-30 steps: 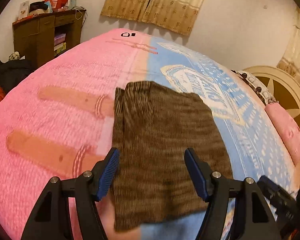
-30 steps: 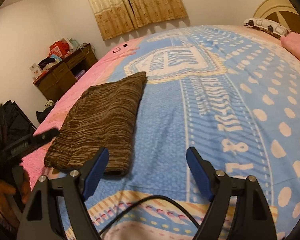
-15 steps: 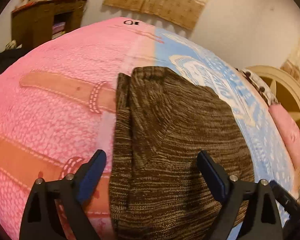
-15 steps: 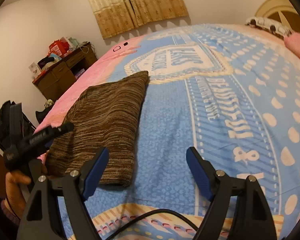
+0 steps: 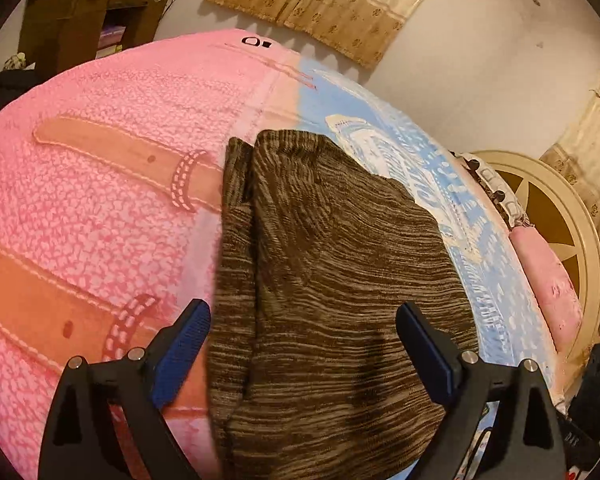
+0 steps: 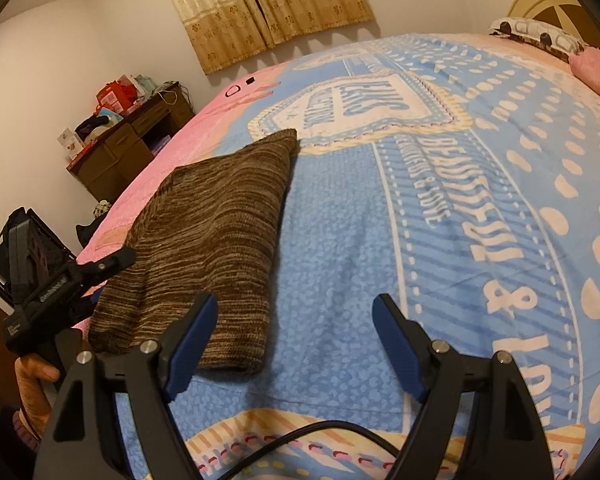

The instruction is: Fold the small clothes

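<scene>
A brown striped knit garment [image 5: 332, 280] lies folded on the bed [image 6: 440, 240], across the seam where the pink half of the bedcover [image 5: 100, 220] meets the blue half [image 6: 340, 260]. In the left wrist view its near end runs out of the bottom of the picture, so its whole outline is not visible there; a narrow second layer shows along its left edge. The left gripper [image 5: 304, 344] hangs over this near end with its jaws spread wide, having just been opening; the cloth shows in the gap between them, but the blue pads [image 5: 188, 344] press on nothing, and whether they touch the fabric is hard to tell. In the right wrist view the left gripper appears only in part at the left edge, with the person's hand [image 6: 32, 384] on its grip, cut off by the frame. The right gripper [image 6: 296, 336] is also released, its jaws apart over bare blue bedcover just beside the garment's near right corner, holding nothing. A black cable [image 6: 300, 436] loops under it, both ends hidden. Far off, a dark wooden desk [image 6: 128, 148] carries clutter too small to make out, curtains [image 6: 268, 4] hang on the wall, and a pink pillow [image 5: 552, 288] lies by the cream headboard [image 5: 560, 216], partly cut off.
</scene>
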Motion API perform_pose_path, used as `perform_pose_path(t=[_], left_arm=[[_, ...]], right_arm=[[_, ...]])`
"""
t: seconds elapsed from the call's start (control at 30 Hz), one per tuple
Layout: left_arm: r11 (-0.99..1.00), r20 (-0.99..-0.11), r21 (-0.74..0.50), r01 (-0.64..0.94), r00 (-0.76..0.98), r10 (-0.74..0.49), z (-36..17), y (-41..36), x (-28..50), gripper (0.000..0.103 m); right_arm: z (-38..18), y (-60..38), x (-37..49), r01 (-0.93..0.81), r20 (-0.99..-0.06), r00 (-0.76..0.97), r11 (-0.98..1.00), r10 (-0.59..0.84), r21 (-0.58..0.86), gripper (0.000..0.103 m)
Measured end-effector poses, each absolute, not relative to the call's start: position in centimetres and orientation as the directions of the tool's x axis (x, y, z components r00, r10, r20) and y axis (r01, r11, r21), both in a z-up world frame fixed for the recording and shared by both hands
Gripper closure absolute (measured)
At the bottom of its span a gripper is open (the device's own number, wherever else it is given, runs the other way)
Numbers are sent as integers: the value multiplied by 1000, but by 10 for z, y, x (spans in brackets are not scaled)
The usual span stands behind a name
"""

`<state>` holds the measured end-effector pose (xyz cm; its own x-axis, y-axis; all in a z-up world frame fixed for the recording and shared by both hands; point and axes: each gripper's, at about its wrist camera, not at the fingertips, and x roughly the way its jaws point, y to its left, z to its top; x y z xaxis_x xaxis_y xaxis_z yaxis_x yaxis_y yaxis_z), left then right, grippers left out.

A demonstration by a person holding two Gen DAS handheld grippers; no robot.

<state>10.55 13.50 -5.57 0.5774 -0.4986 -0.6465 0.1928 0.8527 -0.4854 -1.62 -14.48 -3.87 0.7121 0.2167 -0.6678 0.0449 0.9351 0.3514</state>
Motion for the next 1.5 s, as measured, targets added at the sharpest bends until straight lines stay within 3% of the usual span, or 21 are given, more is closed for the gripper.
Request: perform_pose_path(t=[0.13,0.2,0.27,0.33,0.6,0.73,0.83,0.87,0.97,1.23,1.4,1.47,1.5], left_arm=[[809,-631,-564,169,544,-553,-57,135,113,19],[759,-601,-640,117,539,-590,-61,151,115,33],[708,-581,-703,61,525,-622,-67,161,119,62],[710,-593,-703,44,515,-619,-72,161,119,70],[725,-594,-687,53,533,-603,-70,152,127,69],[734,-603,-678,47,535,-592,-66,144,134,57],[754,-607,-653,73,545,-578,-64,139,132,58],[762,-609,-643,81,549,-572,-64,139,131,69],[751,-601,-655,79,548,-582,-69,145,132,75],[787,-624,-612,76,565,-540,-67,134,135,69],[809,-624,-580,96,586,-517,-64,124,140,68],[825,-627,-555,108,597,-500,-63,120,139,73],[829,-629,-548,112,598,-497,-62,119,139,74]], right_arm=[[-39,-145,-17,46,-667,713,934,218,355,21],[-38,-146,-18,48,-665,713,932,220,360,21],[-36,-147,-21,48,-661,719,933,215,356,20],[-36,-147,-21,51,-659,721,932,213,358,21],[-40,-145,-19,53,-666,713,931,217,361,21],[-37,-147,-17,55,-660,720,931,213,360,21],[-32,-149,-7,50,-652,726,928,219,369,21],[-30,-150,-3,46,-646,729,926,225,375,21],[-24,-148,20,24,-627,737,917,252,397,18],[-57,-128,91,34,-681,651,884,334,465,12],[-55,-91,104,-38,-742,627,961,237,274,11],[-54,-82,103,-42,-752,631,976,190,212,27],[-53,-78,102,-57,-744,639,977,196,208,39]])
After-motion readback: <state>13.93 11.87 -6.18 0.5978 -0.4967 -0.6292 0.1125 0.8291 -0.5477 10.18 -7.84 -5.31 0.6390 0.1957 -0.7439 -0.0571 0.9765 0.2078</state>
